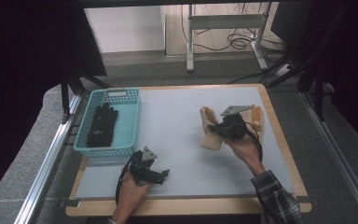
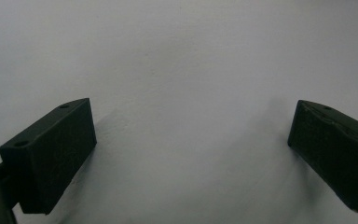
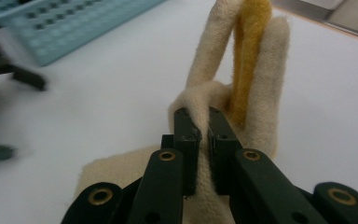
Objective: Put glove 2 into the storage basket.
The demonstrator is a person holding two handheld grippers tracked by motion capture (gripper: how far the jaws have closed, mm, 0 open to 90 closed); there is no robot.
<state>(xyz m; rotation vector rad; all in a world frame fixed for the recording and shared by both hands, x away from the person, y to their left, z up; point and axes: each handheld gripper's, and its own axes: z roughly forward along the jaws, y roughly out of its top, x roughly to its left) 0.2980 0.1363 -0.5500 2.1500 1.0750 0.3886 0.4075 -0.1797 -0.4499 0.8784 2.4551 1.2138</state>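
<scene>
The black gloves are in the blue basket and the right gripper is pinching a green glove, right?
Not quite. The glove pinched by the right gripper is cream with yellow, not green, as the right gripper view shows. The black gloves do lie in the blue basket.

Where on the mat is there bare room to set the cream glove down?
The widest free patch lies between the blue basket and the cream glove pinched in the right gripper. The front strip right of the left gripper is bare too. The right edge is crowded; black gloves take up part of the basket.
</scene>
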